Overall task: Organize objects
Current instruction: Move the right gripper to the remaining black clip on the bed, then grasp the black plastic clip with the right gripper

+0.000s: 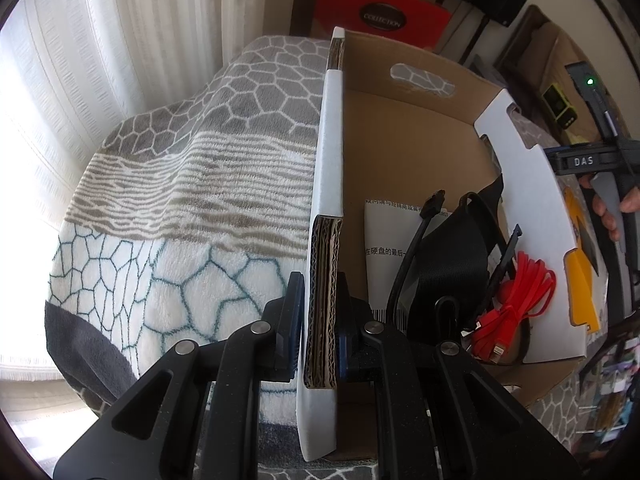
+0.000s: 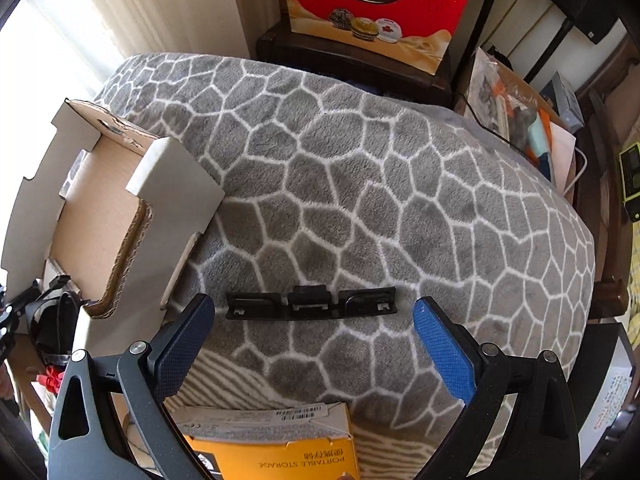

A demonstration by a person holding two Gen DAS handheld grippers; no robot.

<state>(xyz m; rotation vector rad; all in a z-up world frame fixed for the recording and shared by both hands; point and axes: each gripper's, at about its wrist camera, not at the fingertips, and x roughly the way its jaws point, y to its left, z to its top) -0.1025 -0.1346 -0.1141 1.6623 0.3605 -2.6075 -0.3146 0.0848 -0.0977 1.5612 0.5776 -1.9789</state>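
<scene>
Plainly, the thin black clip [image 2: 311,303] could be pushed into the soft blanket [image 2: 400,200] and missed by the wide-spread right fingers [image 2: 442,350], while the box wall [image 1: 326,216] is pinched by the left fingers [image 1: 289,320].

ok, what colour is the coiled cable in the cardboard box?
Red. The cable lies in the box; clearest in the left wrist view.

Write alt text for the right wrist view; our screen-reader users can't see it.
The open right gripper hovers above a black plastic clip strip lying on a grey patterned blanket. A cardboard box sits at left, an orange box below.
</scene>
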